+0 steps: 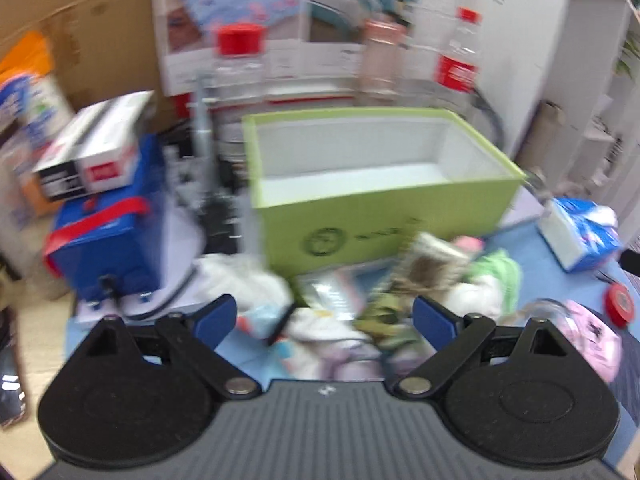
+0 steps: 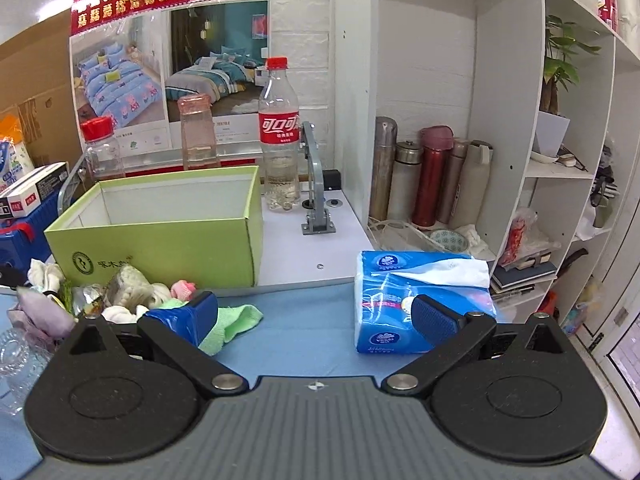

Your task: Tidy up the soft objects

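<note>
An open green box (image 1: 380, 208) with a white inside stands on the table; it also shows in the right wrist view (image 2: 160, 236). A pile of soft cloths and socks (image 1: 340, 320) lies in front of it on the blue mat. My left gripper (image 1: 324, 320) is open and hovers just above and before this pile, holding nothing. The left view is blurred. In the right wrist view the pile (image 2: 132, 296) lies at the left, with a green cloth (image 2: 232, 322) spread out. My right gripper (image 2: 316, 312) is open and empty, between the green cloth and a blue tissue pack (image 2: 420, 300).
A blue case (image 1: 108, 240) with boxes on top stands left of the green box. Bottles (image 2: 279, 136) stand behind it. A red tape roll (image 1: 618, 305) and the tissue pack (image 1: 580, 232) lie right. White shelves (image 2: 500, 120) with flasks stand at the right.
</note>
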